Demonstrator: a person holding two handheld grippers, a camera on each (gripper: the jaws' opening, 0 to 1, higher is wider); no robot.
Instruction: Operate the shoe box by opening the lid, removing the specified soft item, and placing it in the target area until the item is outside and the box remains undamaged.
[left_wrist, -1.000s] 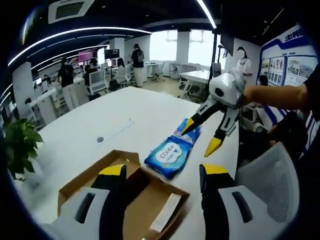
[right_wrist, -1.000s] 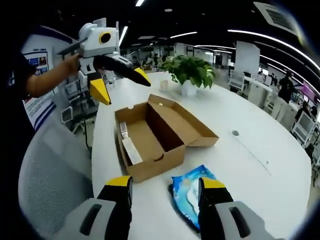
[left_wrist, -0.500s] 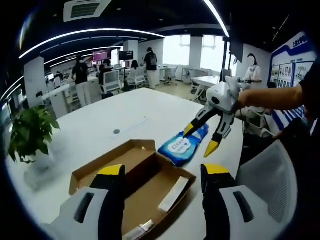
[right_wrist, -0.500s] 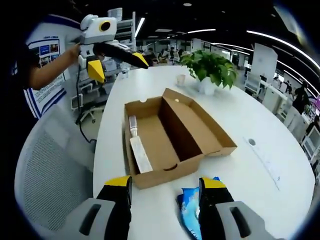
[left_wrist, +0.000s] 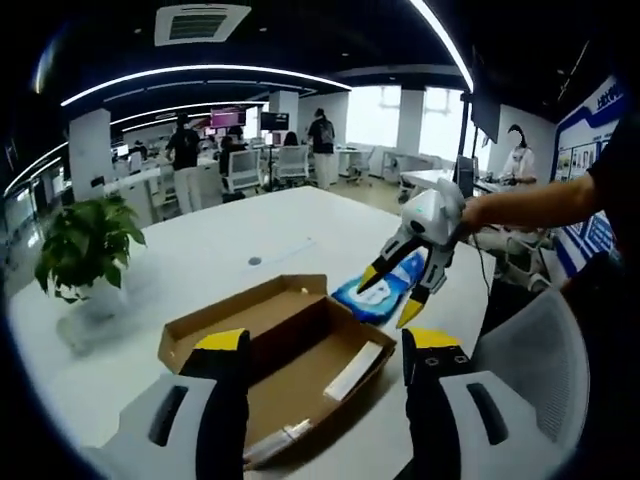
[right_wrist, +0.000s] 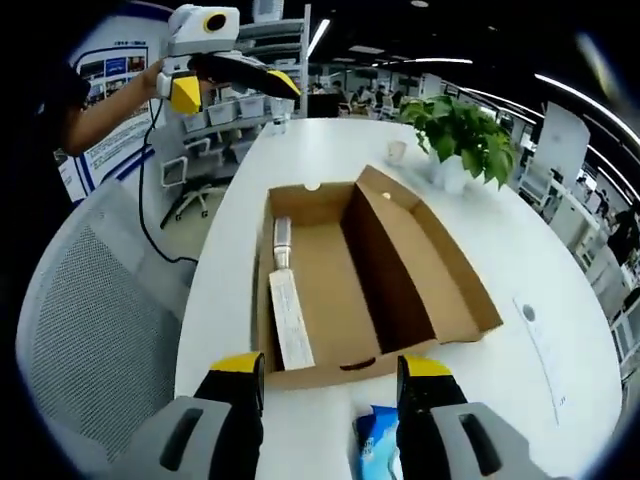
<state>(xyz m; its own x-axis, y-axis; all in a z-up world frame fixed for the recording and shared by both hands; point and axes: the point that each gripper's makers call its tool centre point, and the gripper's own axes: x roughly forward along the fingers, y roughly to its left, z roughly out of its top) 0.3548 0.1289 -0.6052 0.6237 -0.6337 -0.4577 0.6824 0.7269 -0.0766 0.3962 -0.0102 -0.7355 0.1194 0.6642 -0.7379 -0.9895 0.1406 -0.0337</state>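
Jaws of both grippers stand spread, gripping nothing: the left gripper (left_wrist: 325, 350) hangs over the shoe box (right_wrist: 370, 275), the right gripper (right_wrist: 327, 370) over the box's near wall. White tabletop (left_wrist: 220, 250) carries the open cardboard box, lid folded flat toward 3 o'clock; inside lie a white paper strip (right_wrist: 290, 320) and a small tube (right_wrist: 281, 240). A blue wipes pack (right_wrist: 380, 445) rests outside, at 6 o'clock between the right jaws. A potted plant (right_wrist: 460, 135) stands at 1 o'clock in an office.
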